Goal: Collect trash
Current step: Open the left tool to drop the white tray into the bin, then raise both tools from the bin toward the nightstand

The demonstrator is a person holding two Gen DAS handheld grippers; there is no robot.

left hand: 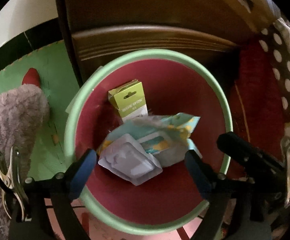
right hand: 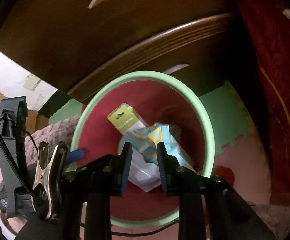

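A round bin with a pale green rim [left hand: 70, 120] [right hand: 208, 124] and a red inside stands on the floor below both grippers. In it lie a green card box [left hand: 131, 102] [right hand: 125, 120], a light blue and yellow wipes packet [left hand: 170, 132] [right hand: 164, 138] and a white plastic blister pack [left hand: 131, 160] [right hand: 143, 172]. My left gripper [left hand: 141, 160] hangs over the bin, jaws wide open and empty. Above the same trash my right gripper [right hand: 144, 152] stands open by a narrow gap, with nothing between its pads. The right gripper's black body [left hand: 244, 154] shows at the right of the left wrist view.
Dark wooden furniture [left hand: 145, 20] rises right behind the bin. Grey fluffy fabric [left hand: 11, 116] lies at the left on a green foam mat [left hand: 53, 100]. A dark red cloth [left hand: 260, 100] and dotted fabric [left hand: 280, 64] hang at the right. Pink mat tiles [right hand: 240, 160] lie beside the bin.
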